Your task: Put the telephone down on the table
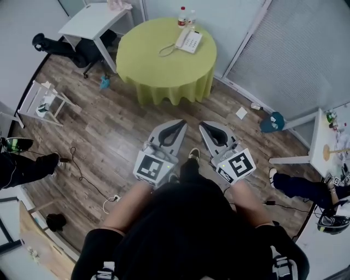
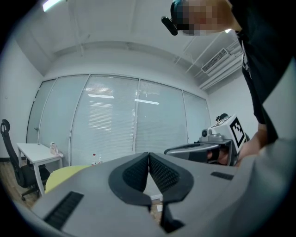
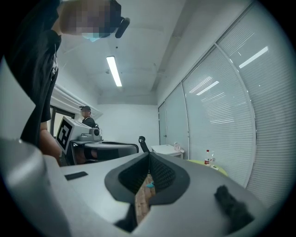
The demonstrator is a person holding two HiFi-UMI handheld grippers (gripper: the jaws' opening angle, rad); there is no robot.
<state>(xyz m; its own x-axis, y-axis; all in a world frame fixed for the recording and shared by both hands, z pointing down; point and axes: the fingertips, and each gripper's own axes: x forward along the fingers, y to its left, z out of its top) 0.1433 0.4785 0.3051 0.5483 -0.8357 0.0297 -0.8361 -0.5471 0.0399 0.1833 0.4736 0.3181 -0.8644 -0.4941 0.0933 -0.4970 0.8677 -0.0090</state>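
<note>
Currently the telephone (image 1: 188,41) lies on the round worktop (image 1: 158,74), which wears a yellow-green cloth. It sits near the far edge, with its cord looping off to the left across the cloth. Two bottles (image 1: 182,16) stand just behind it, close to the wall. Neither tool touches the telephone; both are well apart from it, held low in front of the person over the wooden floor (image 1: 109,136).

The left tongs (image 1: 179,124) are clenched with nothing in them. In the left gripper view their dark ribbed pads (image 2: 138,173) meet along one line, and only the room shows beyond them. The right tongs (image 1: 205,126) are also clenched and empty, their tips pressed together in the right gripper view, with a strip of floor visible below the join. The two tools sit side by side, tips angled slightly toward each other. The marker cube (image 1: 154,167) of the left one and the marker cube (image 1: 238,164) of the right one sit nearest the person's forearms.

Left of the round worktop stands a white worktop (image 1: 90,22) with a black office chair (image 1: 82,52) beside it. A small teal object (image 1: 104,83) lies on the floor between them. A thin cable (image 1: 82,175) trails across the boards at the left.
</note>
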